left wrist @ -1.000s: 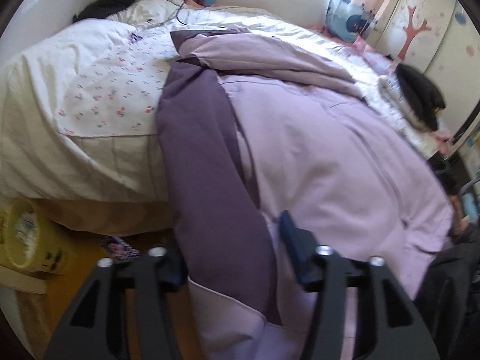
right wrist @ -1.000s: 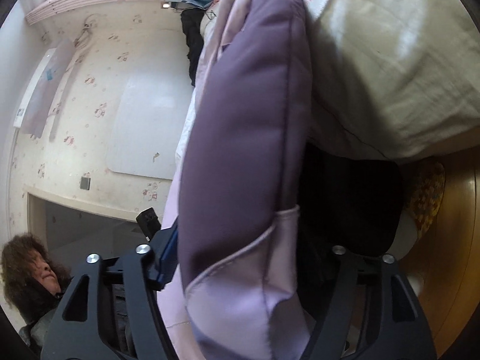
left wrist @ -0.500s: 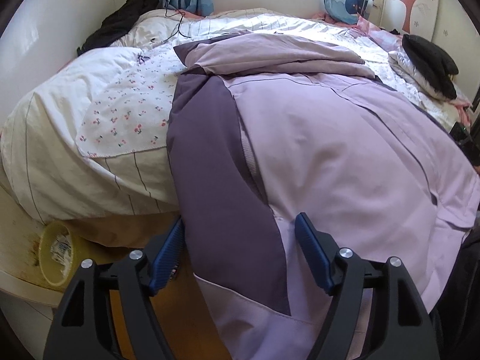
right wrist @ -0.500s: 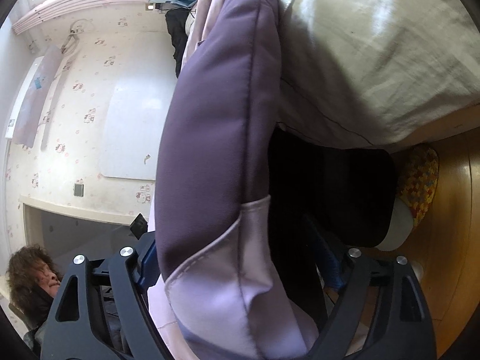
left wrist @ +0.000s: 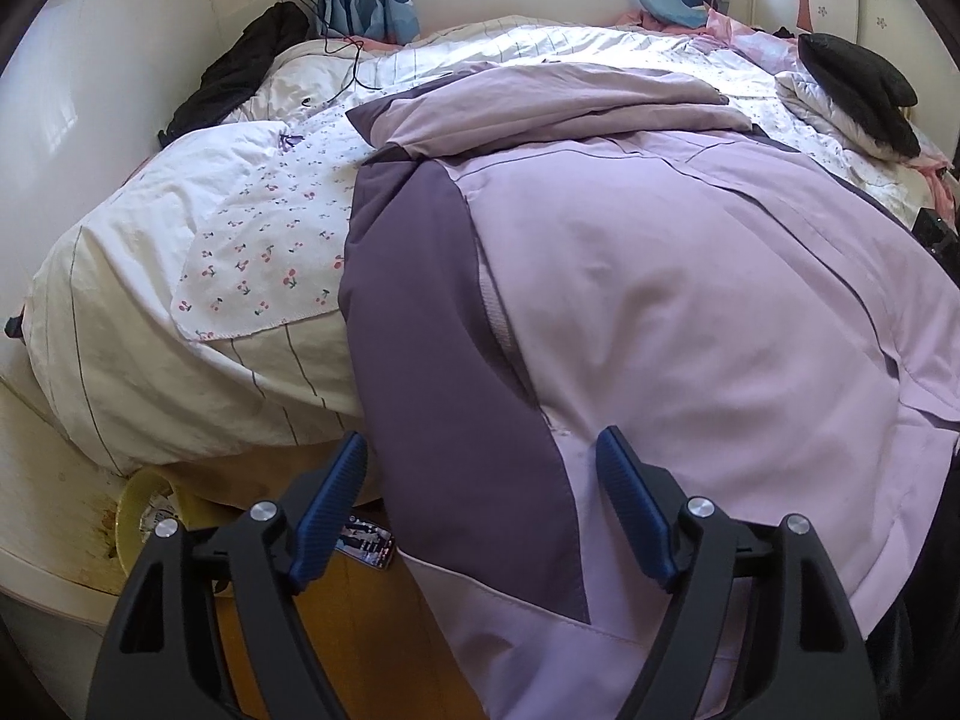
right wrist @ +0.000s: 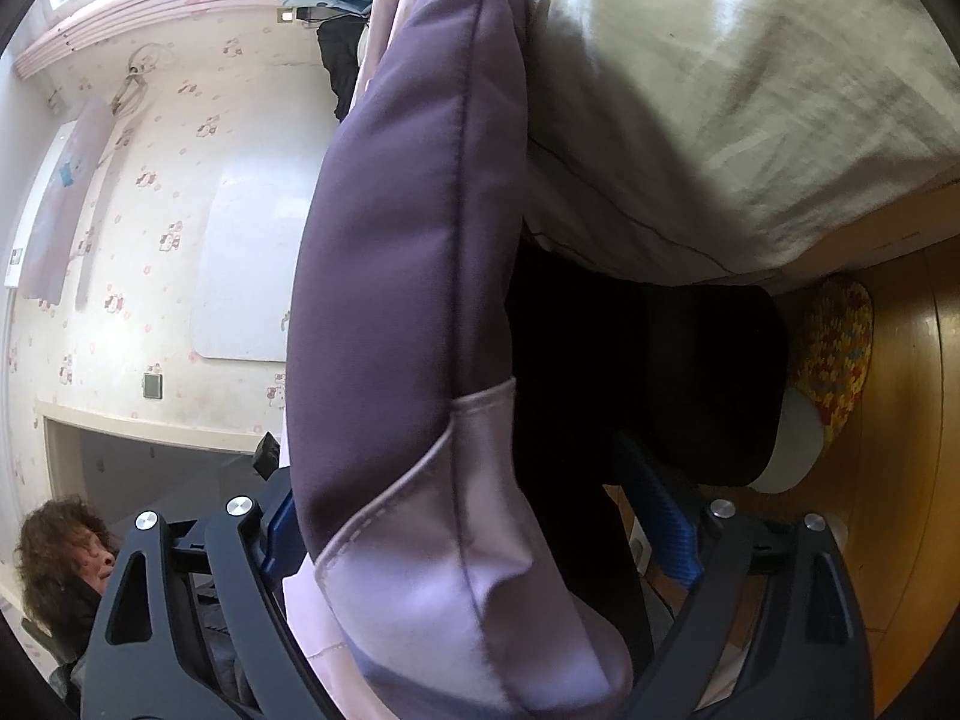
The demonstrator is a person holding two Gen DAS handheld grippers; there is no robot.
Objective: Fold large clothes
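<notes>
A large padded jacket [left wrist: 660,300], light lilac with a dark purple side panel [left wrist: 432,360], lies spread over the bed and hangs off its near edge. My left gripper [left wrist: 480,468] is open, its blue-padded fingers either side of the dark panel near the hem, apart from the cloth. In the right wrist view the jacket's hanging edge [right wrist: 408,276] fills the middle, seen sideways. My right gripper [right wrist: 468,516] is open around that edge; its left finger is mostly hidden behind the cloth.
The bed [left wrist: 180,312] has a white cherry-print cover. Black garments lie at the back left [left wrist: 240,78] and back right [left wrist: 858,84]. A yellow tub [left wrist: 144,510] and a phone [left wrist: 366,540] lie on the wooden floor. A person's head [right wrist: 60,564] shows low left.
My left gripper has opened and let go of the hem, then drawn back and risen. My right gripper's jaws have widened around the hanging edge.
</notes>
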